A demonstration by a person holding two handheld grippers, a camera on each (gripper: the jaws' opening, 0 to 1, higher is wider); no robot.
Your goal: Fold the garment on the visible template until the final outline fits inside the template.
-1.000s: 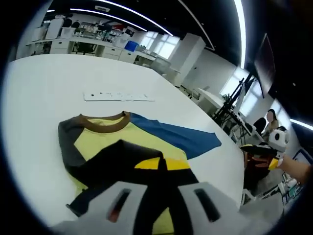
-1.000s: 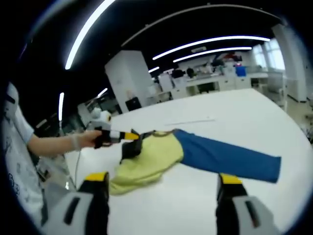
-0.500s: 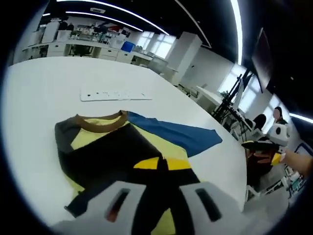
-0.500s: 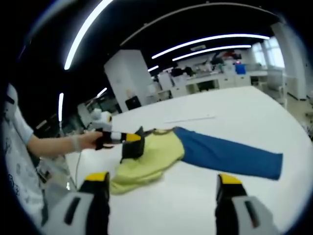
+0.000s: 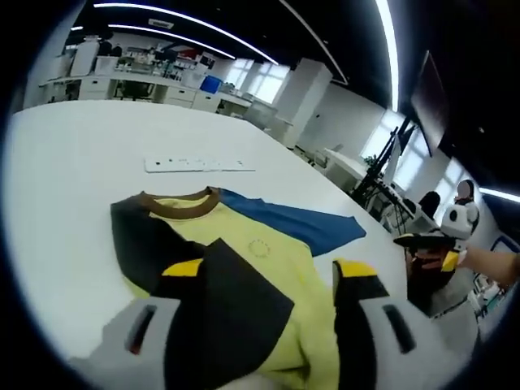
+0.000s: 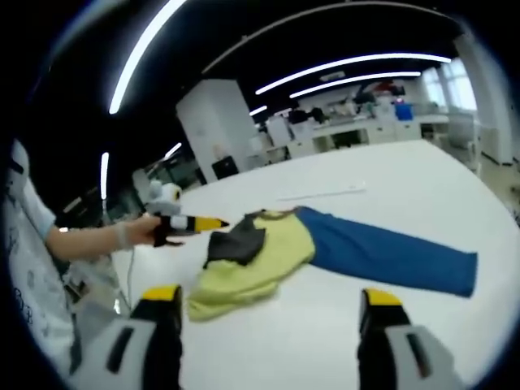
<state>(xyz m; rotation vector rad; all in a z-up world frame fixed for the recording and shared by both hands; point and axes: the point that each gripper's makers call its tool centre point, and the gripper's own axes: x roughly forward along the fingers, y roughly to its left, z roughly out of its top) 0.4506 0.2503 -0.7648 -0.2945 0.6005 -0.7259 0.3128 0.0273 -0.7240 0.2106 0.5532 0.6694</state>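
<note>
1. Left gripper view: the table (image 5: pixel 65 162) is white and fills the left and centre of the frame. A white strip (image 5: pixel 199 164) lies flat on it at upper centre, just beyond the shirt collar.
2. The shirt (image 5: pixel 244 252) lies at centre: yellow body, brown collar, dark sleeve folded over the body at lower left, blue sleeve stretched out flat toward the right.
3. The left gripper (image 5: pixel 264 313) sits at the bottom of the frame, jaws apart, nothing between them; shirt cloth shows in the gap.
4. Right gripper view: a hand (image 6: pixel 134 231) at left centre holds the left gripper (image 6: pixel 213 223), its yellow tip just left of the dark sleeve; touching or not, cannot tell.
5. The shirt (image 6: pixel 268 252) lies at centre, blue sleeve running to the right edge.
6. The right gripper (image 6: pixel 268 313) is at the bottom, jaws wide apart, empty, over bare table (image 6: pixel 292 325).
</note>
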